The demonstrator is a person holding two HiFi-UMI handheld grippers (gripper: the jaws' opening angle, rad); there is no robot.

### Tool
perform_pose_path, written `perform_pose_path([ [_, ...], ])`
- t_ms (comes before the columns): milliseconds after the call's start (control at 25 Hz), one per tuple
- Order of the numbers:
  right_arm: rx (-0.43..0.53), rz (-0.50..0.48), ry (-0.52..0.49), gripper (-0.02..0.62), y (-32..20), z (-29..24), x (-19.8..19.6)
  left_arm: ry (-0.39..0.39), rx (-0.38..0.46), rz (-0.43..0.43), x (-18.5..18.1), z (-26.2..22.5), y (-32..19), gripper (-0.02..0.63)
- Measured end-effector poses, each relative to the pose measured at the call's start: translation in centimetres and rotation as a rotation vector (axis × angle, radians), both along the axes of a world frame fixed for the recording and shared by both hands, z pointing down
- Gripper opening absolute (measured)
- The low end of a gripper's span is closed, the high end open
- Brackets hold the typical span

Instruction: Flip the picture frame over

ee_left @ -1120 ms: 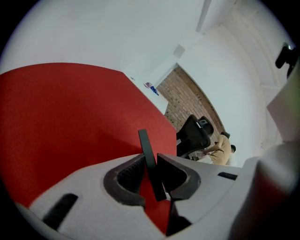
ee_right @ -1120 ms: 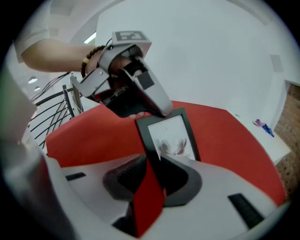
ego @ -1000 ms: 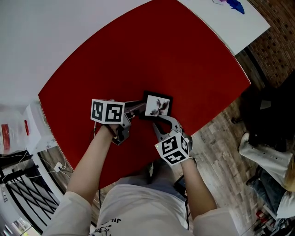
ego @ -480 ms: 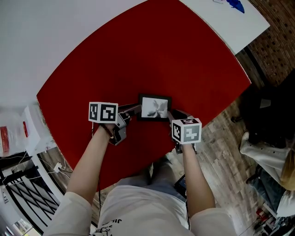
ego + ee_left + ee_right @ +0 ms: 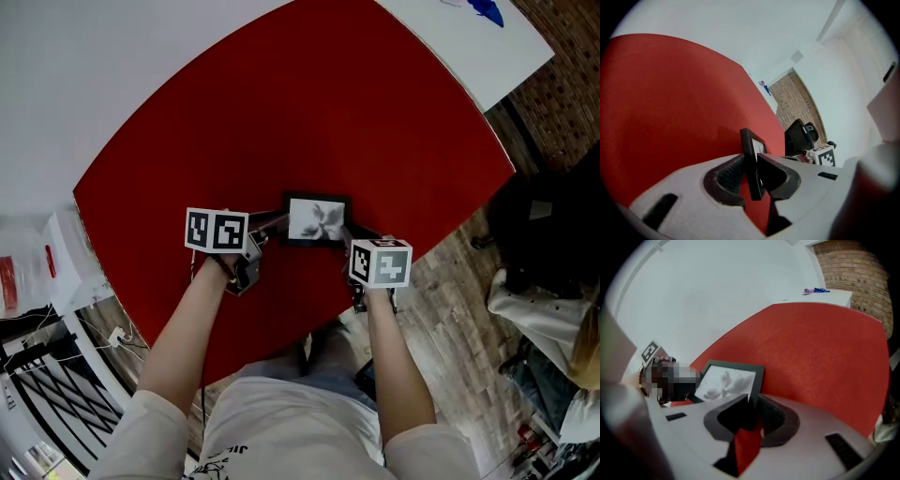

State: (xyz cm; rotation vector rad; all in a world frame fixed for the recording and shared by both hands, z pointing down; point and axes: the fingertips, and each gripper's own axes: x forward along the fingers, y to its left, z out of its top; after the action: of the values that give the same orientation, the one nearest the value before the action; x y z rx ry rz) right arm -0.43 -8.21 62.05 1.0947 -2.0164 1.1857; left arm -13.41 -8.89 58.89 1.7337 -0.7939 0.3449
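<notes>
Between two tongs (image 5: 278, 223) (image 5: 346, 242), one picture frame (image 5: 317, 219)

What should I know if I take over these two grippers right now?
Left gripper: jaws have just been opening, with the picture frame edge between them; the pads look to be touching it.
Right gripper: shut on the frame's near right corner.
Frame is over the red table, picture side up.
Done: frame gripped on both sides.
To do, likely: turn it picture side down, set it flat, release.
</notes>
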Motion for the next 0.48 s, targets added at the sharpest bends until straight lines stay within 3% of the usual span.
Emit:
perform_pose_path([
  [160, 0.024, -0.009, 0.066, 0.071, -0.2, -0.1, 0.0, -0.069, 0.009, -0.006, -0.5, 0.8, 0.0, 0.086],
  [360, 0.047, -0.025, 0.114, 0.071, -0.2, 0.0, -0.1, -0.223, 0.035, 0.025, -1.0, 1.9, 0.1, 0.080],
  [480, 0.055, -0.028, 0.124, 0.071, -0.4, 0.3, -0.1, -0.240, 0.023, 0.022, -1.1, 2.7, 0.1, 0.074],
])
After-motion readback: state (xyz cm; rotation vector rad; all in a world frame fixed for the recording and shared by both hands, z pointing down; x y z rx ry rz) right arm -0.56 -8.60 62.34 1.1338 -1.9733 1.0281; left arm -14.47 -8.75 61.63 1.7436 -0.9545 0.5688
